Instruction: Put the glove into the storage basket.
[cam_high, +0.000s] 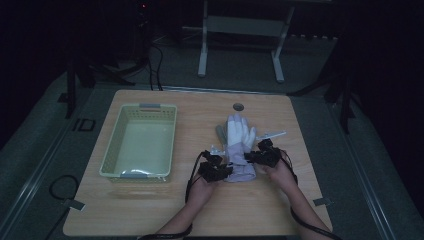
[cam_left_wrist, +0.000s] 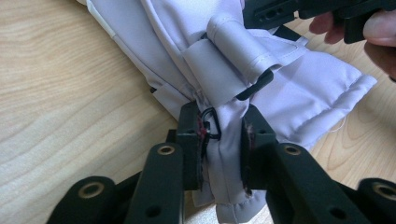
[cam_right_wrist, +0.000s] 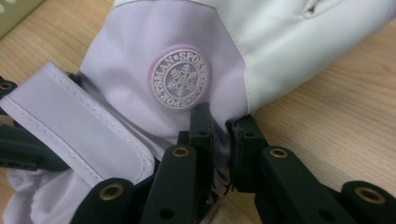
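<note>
Both tools (cam_high: 239, 165) pinch glove (cam_high: 239, 137) cuff | fingertips dim | table (cam_high: 150, 210)

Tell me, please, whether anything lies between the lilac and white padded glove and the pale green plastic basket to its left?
Nothing visible does. The lilac and white padded glove is pinched at its cuff by the left gripper and the right gripper. Only bare wooden table separates it from the pale green plastic basket.

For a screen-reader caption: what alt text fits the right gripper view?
The right gripper is shut on a fold of a lilac-and-white glove lying on a wooden table, just below its round snowflake badge. A lilac strap crosses at left.
</note>
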